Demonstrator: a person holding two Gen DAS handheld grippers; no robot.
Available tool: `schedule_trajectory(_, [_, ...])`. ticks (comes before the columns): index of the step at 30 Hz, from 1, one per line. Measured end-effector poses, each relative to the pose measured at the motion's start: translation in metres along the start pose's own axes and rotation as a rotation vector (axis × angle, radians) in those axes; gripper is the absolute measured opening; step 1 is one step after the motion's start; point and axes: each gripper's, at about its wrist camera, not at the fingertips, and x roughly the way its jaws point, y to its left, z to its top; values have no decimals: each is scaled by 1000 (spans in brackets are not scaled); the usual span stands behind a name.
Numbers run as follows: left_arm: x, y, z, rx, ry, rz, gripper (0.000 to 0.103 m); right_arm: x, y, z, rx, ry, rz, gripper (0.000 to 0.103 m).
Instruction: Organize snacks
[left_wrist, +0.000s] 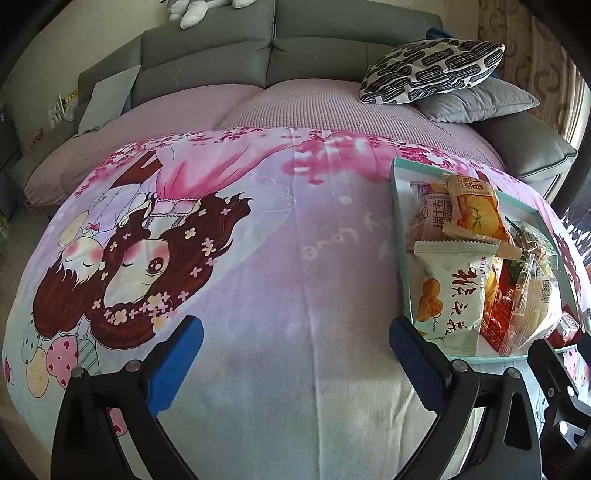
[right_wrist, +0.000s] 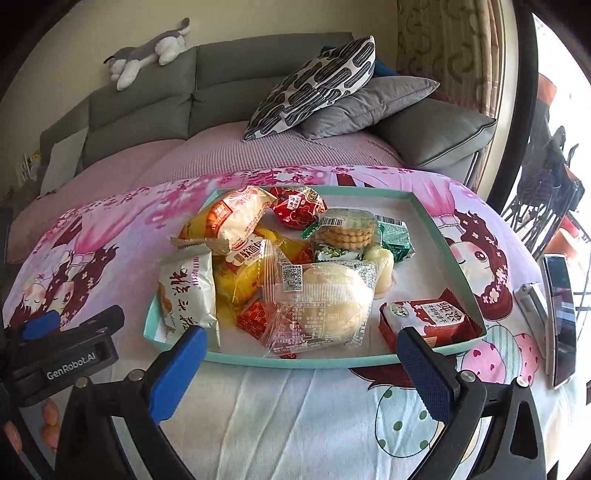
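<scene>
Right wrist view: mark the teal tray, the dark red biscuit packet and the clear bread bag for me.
teal tray (right_wrist: 448, 236): right wrist view, on its bare right wall.
dark red biscuit packet (right_wrist: 428, 317): right wrist view, middle of its printed face.
clear bread bag (right_wrist: 325, 302): right wrist view, on the pale bread inside.

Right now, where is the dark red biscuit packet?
In the right wrist view, the dark red biscuit packet lies in the near right corner of the teal cardboard tray, right of the clear-wrapped bun.
</scene>
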Motion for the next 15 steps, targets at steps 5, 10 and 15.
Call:
schedule_trajectory(5, [-3,1,1,2,-5,11,101,-5,-1,2,5,-20,-5,103])
schedule_trajectory(10, [-4,1,2,2,-11,16,101,-5,-3,3,11,-15,-11,103])
schedule_trajectory(15, [-4,3,2,-7,-9,20,101,-5,-4,3,12,-15,-16,103])
